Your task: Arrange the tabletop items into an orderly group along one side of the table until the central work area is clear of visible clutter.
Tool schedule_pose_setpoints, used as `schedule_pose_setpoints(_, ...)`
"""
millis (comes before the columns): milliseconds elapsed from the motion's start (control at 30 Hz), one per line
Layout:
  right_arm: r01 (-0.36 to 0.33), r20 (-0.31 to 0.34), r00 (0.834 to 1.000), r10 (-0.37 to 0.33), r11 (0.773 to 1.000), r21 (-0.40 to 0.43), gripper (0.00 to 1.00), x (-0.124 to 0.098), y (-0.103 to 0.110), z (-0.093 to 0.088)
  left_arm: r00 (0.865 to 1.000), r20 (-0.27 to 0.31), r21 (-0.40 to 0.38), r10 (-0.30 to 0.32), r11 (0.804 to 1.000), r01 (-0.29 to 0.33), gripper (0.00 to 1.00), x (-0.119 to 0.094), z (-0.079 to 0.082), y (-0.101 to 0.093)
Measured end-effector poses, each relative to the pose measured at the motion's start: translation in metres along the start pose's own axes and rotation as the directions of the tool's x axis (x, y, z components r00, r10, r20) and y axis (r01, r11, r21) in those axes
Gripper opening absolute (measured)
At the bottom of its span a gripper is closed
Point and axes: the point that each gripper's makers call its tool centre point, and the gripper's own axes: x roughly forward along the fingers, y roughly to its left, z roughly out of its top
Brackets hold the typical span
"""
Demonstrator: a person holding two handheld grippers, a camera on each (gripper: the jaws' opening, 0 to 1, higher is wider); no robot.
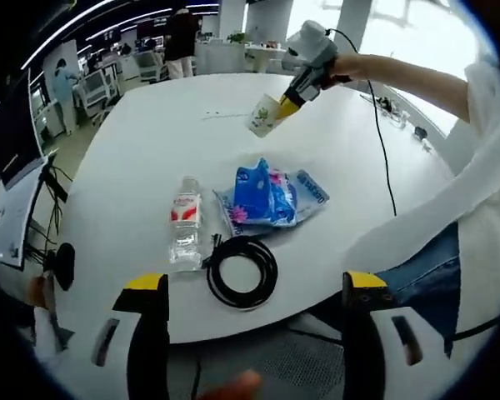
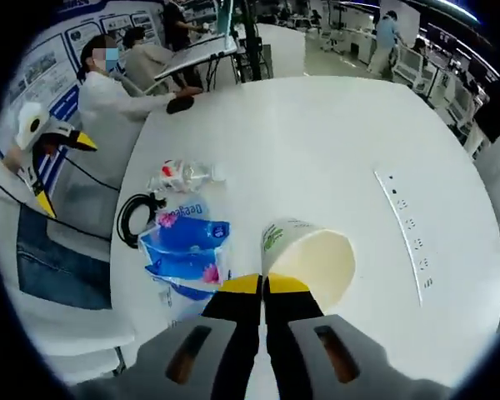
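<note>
In the left gripper view my left gripper (image 1: 254,287) stands open just off the white table's (image 1: 142,150) near edge, nothing between its jaws. Beyond it lie a black cable coil (image 1: 243,271), a clear water bottle (image 1: 184,221) on its side and blue tissue packs (image 1: 271,196). Further back my right gripper (image 1: 293,98) holds a paper cup (image 1: 265,115) above the table. In the right gripper view my right gripper (image 2: 264,285) is shut on the rim of the paper cup (image 2: 312,254). To its left lie the tissue packs (image 2: 183,250), bottle (image 2: 187,175) and cable coil (image 2: 137,218); the left gripper (image 2: 63,172) is open.
A row of flush power sockets (image 2: 408,229) runs across the table to the cup's right. A thin black cord (image 1: 383,142) trails over the right side. A person in white (image 2: 108,83) sits at the table beside a dark object (image 2: 182,104). Desks and people stand behind.
</note>
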Motion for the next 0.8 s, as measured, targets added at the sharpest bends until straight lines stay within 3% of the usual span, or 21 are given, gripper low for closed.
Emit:
schedule_pose_setpoints(200, -0.024, -0.095, 0.995, 0.019, 0.998, -0.055, 0.00, 0.004, -0.006, -0.001, 1.000, -0.010, -0.039, -0.002, 0.999, 0.002, 0.88, 0.001, -0.018, -0.001)
schedule_pose_setpoints(267, -0.010, -0.131, 0.991, -0.003, 0.995, -0.104, 0.00, 0.003, -0.009, -0.001, 1.000, -0.012, -0.056, -0.003, 0.998, 0.003, 0.88, 0.001, -0.022, -0.001)
schedule_pose_setpoints(300, -0.031, -0.154, 0.988, 0.002, 0.983, -0.182, 0.00, 0.004, -0.008, 0.002, 1.000, -0.010, -0.068, -0.004, 0.998, 0.003, 0.88, 0.000, -0.024, 0.000)
schedule_pose_setpoints(433, -0.083, -0.188, 0.981, 0.047, 0.979, -0.187, 0.00, 0.008, -0.002, 0.010, 1.000, 0.007, -0.108, 0.005, 0.994, -0.004, 0.88, -0.001, -0.025, 0.004)
schedule_pose_setpoints(500, -0.102, -0.236, 0.970, 0.056, 0.977, -0.189, 0.00, 0.011, -0.006, 0.009, 1.000, 0.009, -0.117, 0.012, 0.993, -0.011, 0.88, 0.000, -0.026, 0.008)
schedule_pose_setpoints(600, -0.101, -0.326, 0.945, -0.002, 0.949, -0.298, 0.00, 0.018, -0.015, 0.004, 1.000, 0.012, -0.123, 0.021, 0.992, -0.019, 0.87, -0.001, -0.023, 0.013)
schedule_pose_setpoints(700, -0.156, -0.353, 0.934, 0.051, 0.948, -0.277, 0.00, 0.031, -0.006, 0.002, 0.999, 0.025, -0.138, 0.033, 0.990, -0.029, 0.88, -0.002, -0.021, 0.018)
schedule_pose_setpoints(800, -0.167, -0.397, 0.917, 0.042, 0.943, -0.286, 0.00, 0.040, -0.007, -0.004, 0.999, 0.026, -0.155, 0.035, 0.987, -0.030, 0.88, -0.001, -0.023, 0.020)
